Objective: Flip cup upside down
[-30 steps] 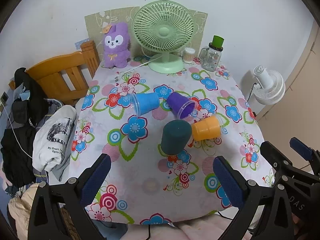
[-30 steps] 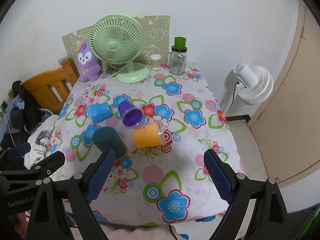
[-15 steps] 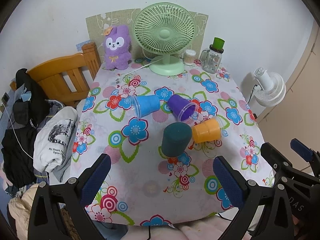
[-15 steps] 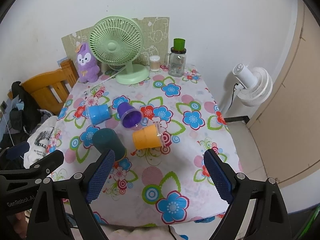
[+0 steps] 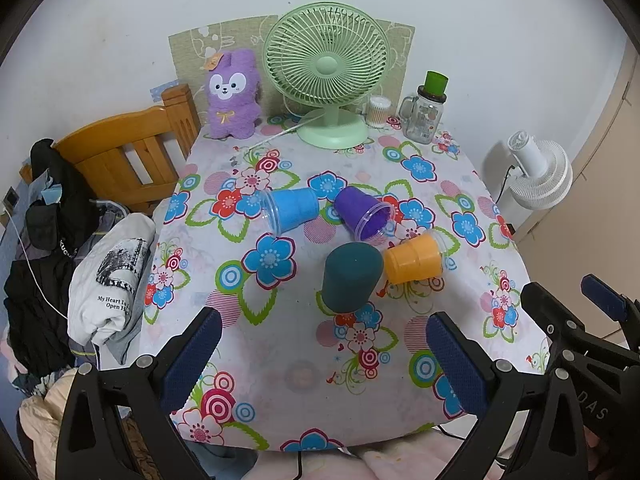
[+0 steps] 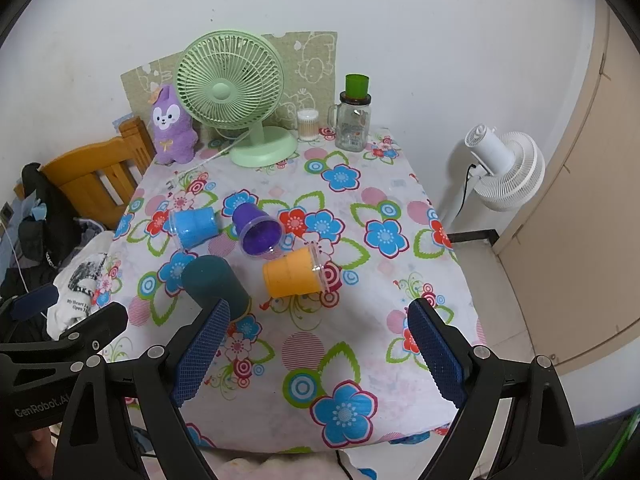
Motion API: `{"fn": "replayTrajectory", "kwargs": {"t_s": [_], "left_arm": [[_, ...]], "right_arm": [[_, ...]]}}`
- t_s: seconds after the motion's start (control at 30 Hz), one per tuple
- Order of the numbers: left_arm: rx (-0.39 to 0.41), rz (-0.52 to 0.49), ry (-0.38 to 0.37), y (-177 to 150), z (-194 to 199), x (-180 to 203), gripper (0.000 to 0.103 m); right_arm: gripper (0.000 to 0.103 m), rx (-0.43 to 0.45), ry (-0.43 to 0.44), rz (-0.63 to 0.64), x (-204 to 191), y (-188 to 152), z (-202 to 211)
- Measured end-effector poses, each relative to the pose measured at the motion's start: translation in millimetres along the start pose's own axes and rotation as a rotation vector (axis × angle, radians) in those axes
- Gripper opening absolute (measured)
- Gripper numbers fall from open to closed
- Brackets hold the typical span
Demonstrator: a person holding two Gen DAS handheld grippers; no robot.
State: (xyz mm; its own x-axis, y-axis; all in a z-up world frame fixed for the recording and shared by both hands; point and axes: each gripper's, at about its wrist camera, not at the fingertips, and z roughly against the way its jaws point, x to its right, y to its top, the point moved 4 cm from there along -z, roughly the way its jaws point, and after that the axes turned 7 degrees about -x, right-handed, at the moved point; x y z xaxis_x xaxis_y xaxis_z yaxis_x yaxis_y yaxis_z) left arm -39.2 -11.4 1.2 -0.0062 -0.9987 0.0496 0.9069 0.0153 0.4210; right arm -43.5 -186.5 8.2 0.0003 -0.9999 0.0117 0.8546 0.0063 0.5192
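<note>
Several plastic cups sit mid-table on a floral cloth. A dark teal cup [image 5: 351, 276] [image 6: 216, 282] stands upside down. An orange cup [image 5: 414, 259] [image 6: 294, 273], a purple cup [image 5: 363, 213] [image 6: 257, 230] and a blue cup [image 5: 292, 210] [image 6: 195, 221] lie on their sides. My left gripper [image 5: 322, 356] is open and empty above the table's near edge, short of the teal cup. My right gripper [image 6: 318, 346] is open and empty, near the front edge, with its left finger [image 6: 202, 350] overlapping the teal cup's base in view.
At the table's back stand a green desk fan [image 5: 326, 68], a purple plush toy [image 5: 232, 94], a glass jar with a green lid [image 5: 428, 112] and a cotton-swab box [image 5: 378, 111]. A wooden chair [image 5: 132, 152] with clothes is left; a white floor fan [image 6: 506, 166] is right.
Both views have pulled back and risen slightly, so the table looks a little farther away. The cups have not moved and both grippers stay open.
</note>
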Motion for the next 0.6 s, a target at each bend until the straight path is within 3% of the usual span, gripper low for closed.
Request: {"fn": "replayTrajectory", "kwargs": {"t_s": [0.6], "left_arm": [[-0.045,-0.019,0.004,5.0,-15.6,0.4,0.103]], "right_arm": [[0.092,-0.046,0.001,-0.003,2.7,3.2,-15.1]]}}
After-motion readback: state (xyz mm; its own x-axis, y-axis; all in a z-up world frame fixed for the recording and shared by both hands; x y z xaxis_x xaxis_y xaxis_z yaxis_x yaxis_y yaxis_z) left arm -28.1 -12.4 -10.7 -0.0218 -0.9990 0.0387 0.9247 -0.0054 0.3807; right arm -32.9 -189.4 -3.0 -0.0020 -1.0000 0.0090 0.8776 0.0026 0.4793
